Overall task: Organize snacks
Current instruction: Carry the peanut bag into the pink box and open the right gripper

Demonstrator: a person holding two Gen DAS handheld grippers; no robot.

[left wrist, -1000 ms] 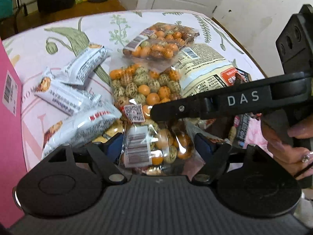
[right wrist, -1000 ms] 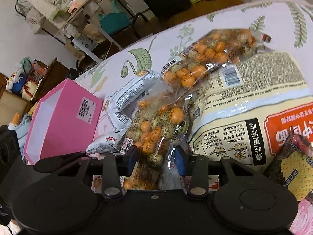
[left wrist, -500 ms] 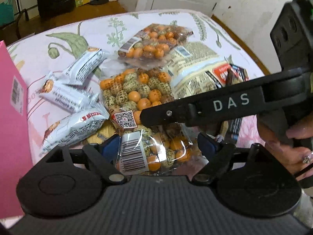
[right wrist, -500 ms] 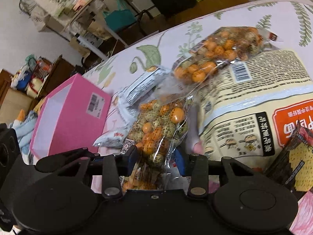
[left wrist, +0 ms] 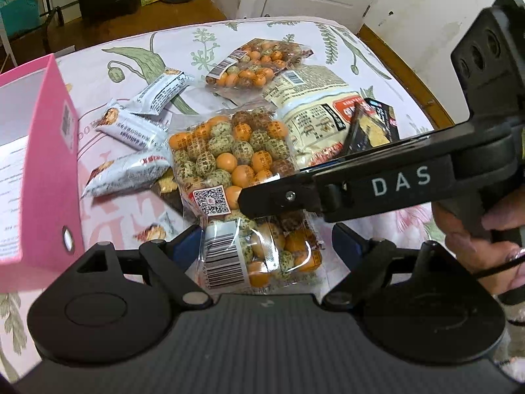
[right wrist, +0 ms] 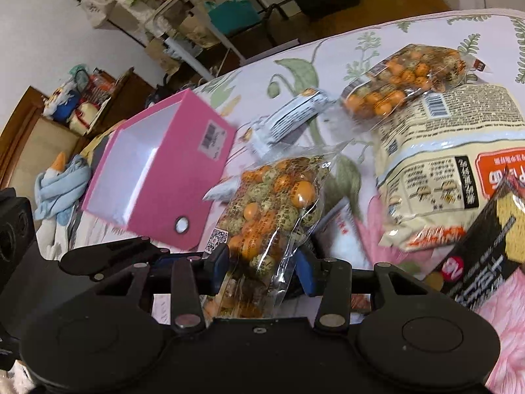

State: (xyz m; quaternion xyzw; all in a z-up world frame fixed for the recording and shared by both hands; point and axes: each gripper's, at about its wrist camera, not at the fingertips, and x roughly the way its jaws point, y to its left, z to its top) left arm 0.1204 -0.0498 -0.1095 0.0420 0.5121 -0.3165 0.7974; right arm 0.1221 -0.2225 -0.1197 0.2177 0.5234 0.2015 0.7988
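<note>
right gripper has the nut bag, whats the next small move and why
Probably carry the clear nut bag left and over the open pink box, then release. The right gripper is shut on its lower end, the bag looks lifted, and the box sits just beside it.

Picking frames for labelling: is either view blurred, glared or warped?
Left wrist view: sharp, fisheye bends the table edge, glare on the clear bag of orange and speckled candies. Right wrist view: motion blur smears the pink open box and black cracker packet.

The candy bag has risen off the table — right gripper lifting it toward the pink box.
</note>
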